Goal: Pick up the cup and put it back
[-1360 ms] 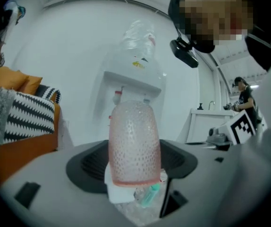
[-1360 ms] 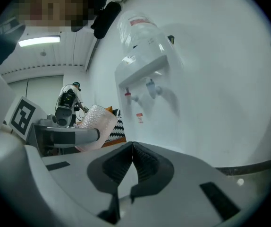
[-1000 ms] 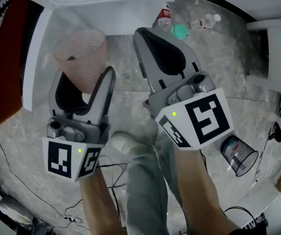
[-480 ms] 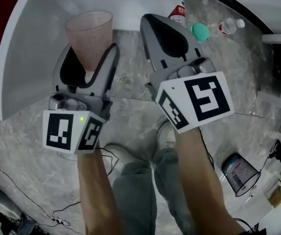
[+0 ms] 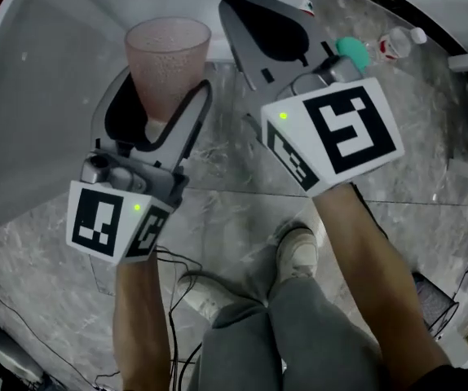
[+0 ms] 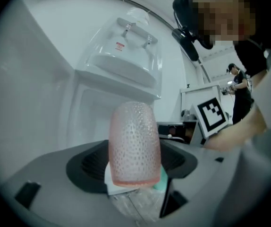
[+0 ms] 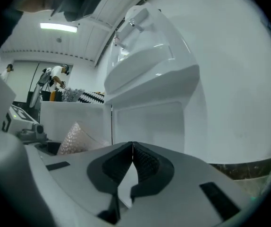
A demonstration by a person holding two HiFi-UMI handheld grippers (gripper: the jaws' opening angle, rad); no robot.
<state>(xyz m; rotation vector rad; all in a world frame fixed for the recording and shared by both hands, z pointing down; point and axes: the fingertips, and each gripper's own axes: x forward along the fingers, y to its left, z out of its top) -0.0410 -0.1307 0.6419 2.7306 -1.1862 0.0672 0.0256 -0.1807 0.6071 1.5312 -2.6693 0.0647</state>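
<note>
The left gripper has its jaws closed on the lower part of the pink dimpled cup, one pad on either side, with the cup's mouth facing up. It is a low grip that keeps the cup level and leaves the base free to land. The cup hangs in the air right at the edge of the white counter. From above it is hard to tell whether its base is already over the counter or just off it. In the left gripper view the cup fills the gap between the pads, so the hold looks firm. The right gripper is just off the counter's edge, its jaws pressed together on nothing and clear of the cup, likely kept out of the way. Putting the cup back calls for bringing it squarely over the counter, lowering until the base rests, then letting go.
</note>
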